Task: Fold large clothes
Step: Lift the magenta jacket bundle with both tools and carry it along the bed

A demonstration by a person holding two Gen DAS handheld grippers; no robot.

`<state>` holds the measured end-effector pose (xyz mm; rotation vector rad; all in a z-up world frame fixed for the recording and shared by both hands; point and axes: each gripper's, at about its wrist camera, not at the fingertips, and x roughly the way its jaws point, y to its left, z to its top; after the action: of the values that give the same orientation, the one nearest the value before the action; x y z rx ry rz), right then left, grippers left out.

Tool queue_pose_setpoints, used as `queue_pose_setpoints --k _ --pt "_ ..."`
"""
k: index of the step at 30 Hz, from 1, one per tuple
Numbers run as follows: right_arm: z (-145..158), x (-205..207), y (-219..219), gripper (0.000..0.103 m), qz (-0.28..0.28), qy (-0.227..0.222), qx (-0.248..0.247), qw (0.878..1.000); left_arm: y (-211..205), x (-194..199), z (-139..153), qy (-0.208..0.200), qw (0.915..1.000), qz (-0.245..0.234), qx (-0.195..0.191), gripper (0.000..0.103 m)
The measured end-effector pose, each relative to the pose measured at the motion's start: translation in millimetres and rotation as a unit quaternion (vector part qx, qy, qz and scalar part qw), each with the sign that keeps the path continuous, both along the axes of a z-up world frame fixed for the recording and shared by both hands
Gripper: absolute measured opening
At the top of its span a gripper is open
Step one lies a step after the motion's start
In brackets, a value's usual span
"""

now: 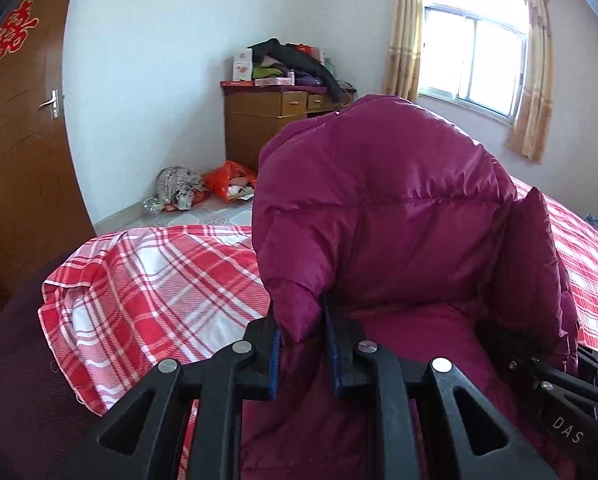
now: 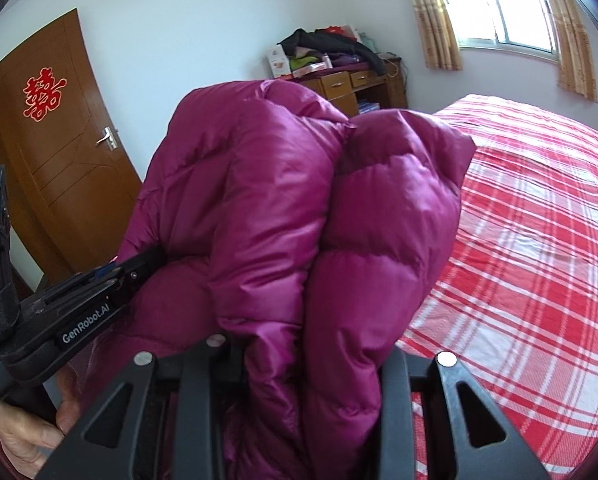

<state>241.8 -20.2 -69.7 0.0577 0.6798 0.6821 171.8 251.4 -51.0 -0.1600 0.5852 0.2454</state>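
Observation:
A magenta quilted down jacket (image 1: 383,208) is held up above the bed, bunched in thick folds. My left gripper (image 1: 302,344) is shut on a fold of the jacket between its blue pads. My right gripper (image 2: 311,364) is shut on another thick fold of the jacket (image 2: 267,200), which hides its fingertips. The left gripper also shows at the left of the right wrist view (image 2: 139,268), clamped on the jacket. The right gripper shows at the right edge of the left wrist view (image 1: 539,364), mostly hidden by the jacket.
A bed with a red and white plaid sheet (image 1: 159,280) lies below, and also shows in the right wrist view (image 2: 539,240). A wooden dresser (image 1: 267,120) piled with clothes stands at the far wall. Bags (image 1: 227,180) lie on the floor. A brown door (image 2: 67,152) is on the left. A curtained window (image 1: 475,60) is on the right.

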Motion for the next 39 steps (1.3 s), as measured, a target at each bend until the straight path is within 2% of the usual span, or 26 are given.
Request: queue_pose_setpoints --k 8,20,31,39 --pt "-3.5 18.9 39.3 0.034 0.041 -0.007 -0.001 0.999 42.3 3.0 -0.9 -0.001 0.9988 0.05 -0.003 0.019" --pt "-30.4 54.4 86.4 0.034 0.097 0.002 -0.004 0.995 90.6 31.7 -22.1 0.035 0.993 0.113 0.008 0.019" --pt "-57.8 71.0 106.2 0.034 0.11 0.035 -0.029 0.993 105.6 56.4 -47.1 0.069 0.9898 0.125 -0.005 0.019" --pt "-68.4 95.0 118.7 0.037 0.118 0.068 -0.022 0.99 113.4 70.1 -61.7 0.088 0.9868 0.136 0.003 0.019"
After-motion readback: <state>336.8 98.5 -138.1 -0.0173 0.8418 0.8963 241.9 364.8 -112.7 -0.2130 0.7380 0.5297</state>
